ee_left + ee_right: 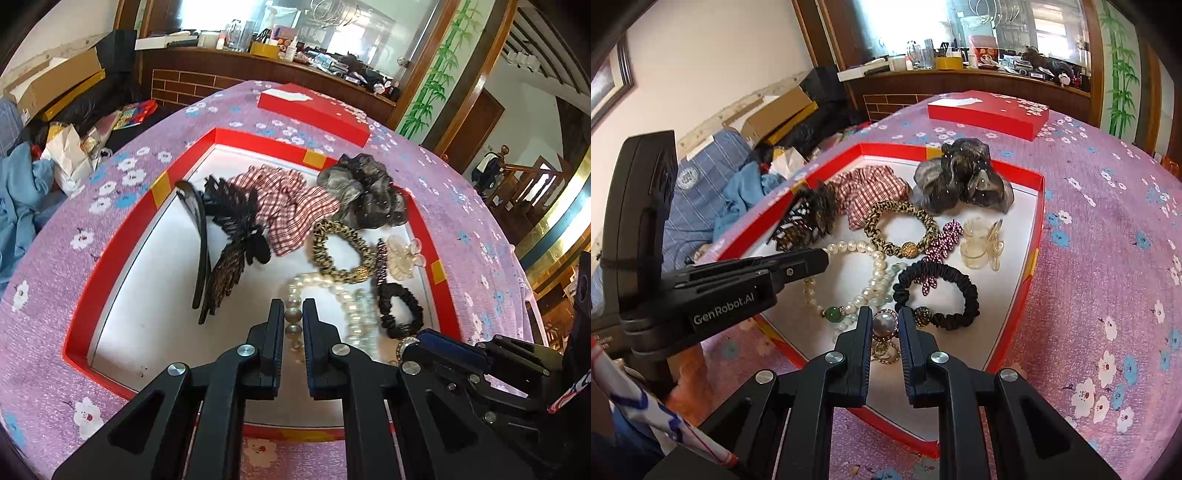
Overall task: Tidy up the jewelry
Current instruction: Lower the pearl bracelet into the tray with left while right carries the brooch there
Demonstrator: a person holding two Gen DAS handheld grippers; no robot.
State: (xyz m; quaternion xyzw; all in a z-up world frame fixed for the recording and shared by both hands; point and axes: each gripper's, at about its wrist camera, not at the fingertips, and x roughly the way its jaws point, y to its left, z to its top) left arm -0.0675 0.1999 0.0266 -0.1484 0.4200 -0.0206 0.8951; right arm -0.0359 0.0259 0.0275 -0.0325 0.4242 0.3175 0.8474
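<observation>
A red box [110, 254] with a white floor holds hair ties and jewelry. My left gripper [293, 314] is shut on a pearl necklace [314, 282] at the box's near side; it shows from the side in the right wrist view [823, 254]. My right gripper [884, 319] is shut on a round pearl brooch [884, 325] near the box's front right; its body shows in the left wrist view [413, 341]. A black scrunchie [960, 291] lies just right of the brooch. A green bead [833, 314] sits on a second strand.
The box also holds a leopard scrunchie [897, 229], red checked scrunchie [288, 206], grey gauze scrunchie [960, 181], dark claw clips [225, 229], a purple clip [942, 240] and a clear clip [982, 243]. The red lid [990, 110] lies behind on the purple flowered tablecloth [1108, 258].
</observation>
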